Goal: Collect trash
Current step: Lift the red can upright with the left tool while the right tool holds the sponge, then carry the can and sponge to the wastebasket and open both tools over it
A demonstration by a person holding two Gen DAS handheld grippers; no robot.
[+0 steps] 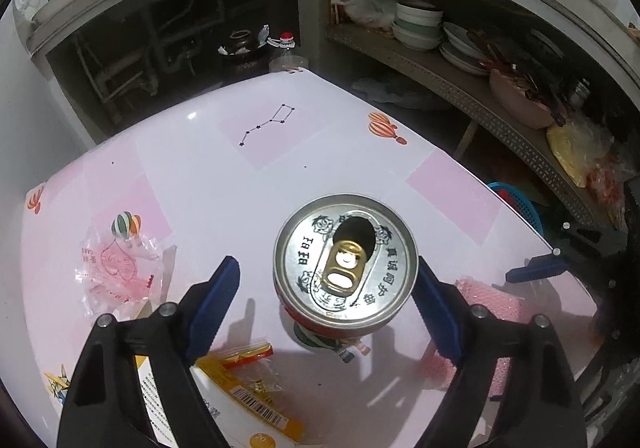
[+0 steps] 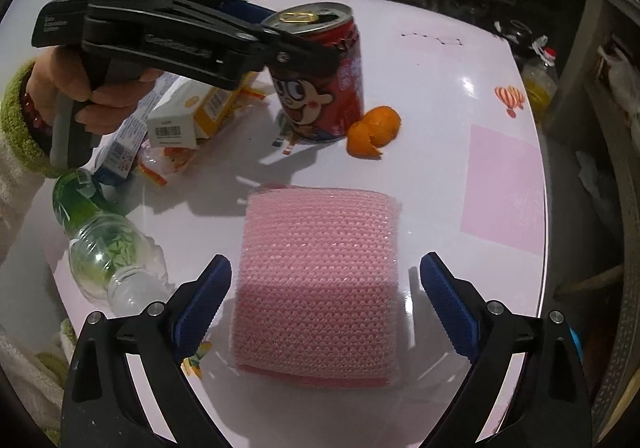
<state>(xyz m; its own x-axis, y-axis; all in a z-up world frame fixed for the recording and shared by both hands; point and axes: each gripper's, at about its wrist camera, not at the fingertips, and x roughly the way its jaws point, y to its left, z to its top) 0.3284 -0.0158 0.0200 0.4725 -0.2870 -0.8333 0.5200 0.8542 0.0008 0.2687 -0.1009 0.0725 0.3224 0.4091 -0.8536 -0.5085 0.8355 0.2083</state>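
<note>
**Desk:** What does the frame show?

**Photographer:** A person with a pair of tongs in each hand works over a pink tabletop (image 2: 500, 176) strewn with trash. The left tongs (image 1: 326, 280) stand wide around an opened red drink can (image 1: 346, 260), upright on the tabletop. The right-hand pad looks to be at the can's rim; the left-hand pad stands clear, so nothing is gripped yet.

**Desk:** And the other hand?

**Photographer:** The right tongs (image 2: 326, 292) are also spread wide, straddling a pink netted foam wrap (image 2: 316, 284) that lies flat just in front of the can. Neither pad presses on it.

**Desk:** What else counts as trash?

**Photographer:** An orange peel (image 2: 374, 132) beside the can, small cartons (image 2: 188, 116) and wrappers behind it, a crushed clear bottle (image 2: 108, 244) with a green label, and a torn clear wrapper (image 1: 116, 268) to the far left.

**Desk:** How should the grab go?

**Photographer:** By the look of it, the left tongs want centring on the can, lower on its wall than the rim, then a gentle squeeze, since a thin open can may dent or tip. The foam is soft and will squash, so the right tongs probably need to close well in before lifting.
</note>
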